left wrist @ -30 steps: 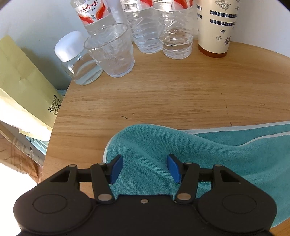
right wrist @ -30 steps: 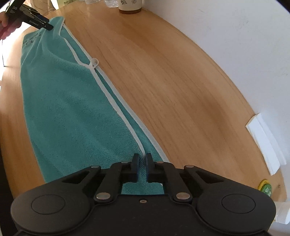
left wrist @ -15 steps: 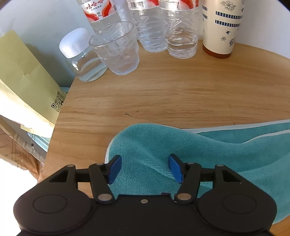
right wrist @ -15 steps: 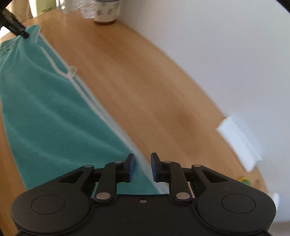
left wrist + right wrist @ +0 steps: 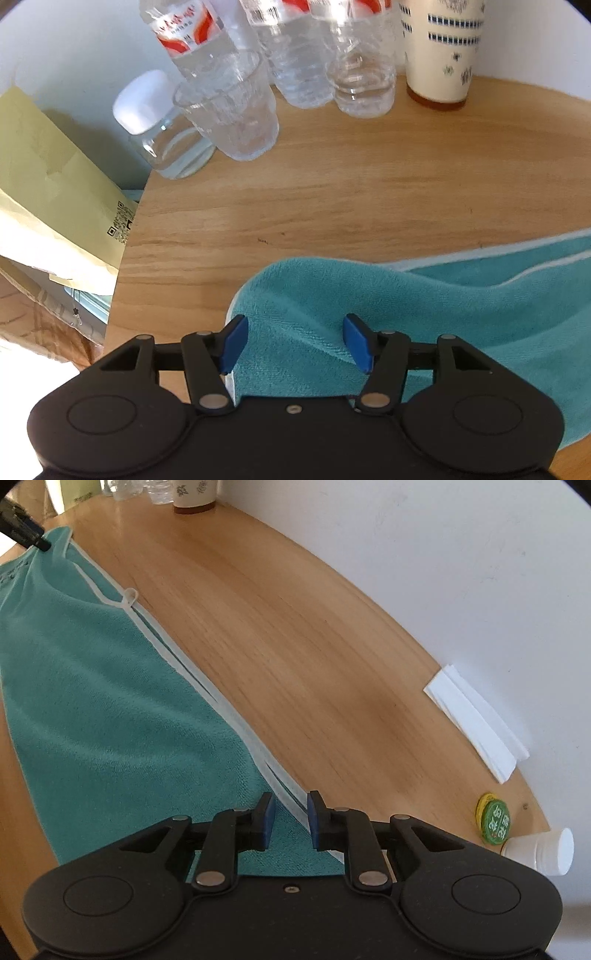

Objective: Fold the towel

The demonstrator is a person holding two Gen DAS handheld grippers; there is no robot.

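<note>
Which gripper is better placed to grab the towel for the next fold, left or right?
Probably the right. The right gripper is open with the towel's white edge and corner running between its fingers, so closing would likely catch both layers. The left gripper is open wide over a raised hump at the other end.

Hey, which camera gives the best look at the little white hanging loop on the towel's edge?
The right wrist view. There the hanging loop lies in plain sight on the white trim of the teal towel, beyond the open right claw. The left wrist view shows only the towel's rumpled end and trim, no loop.
</note>
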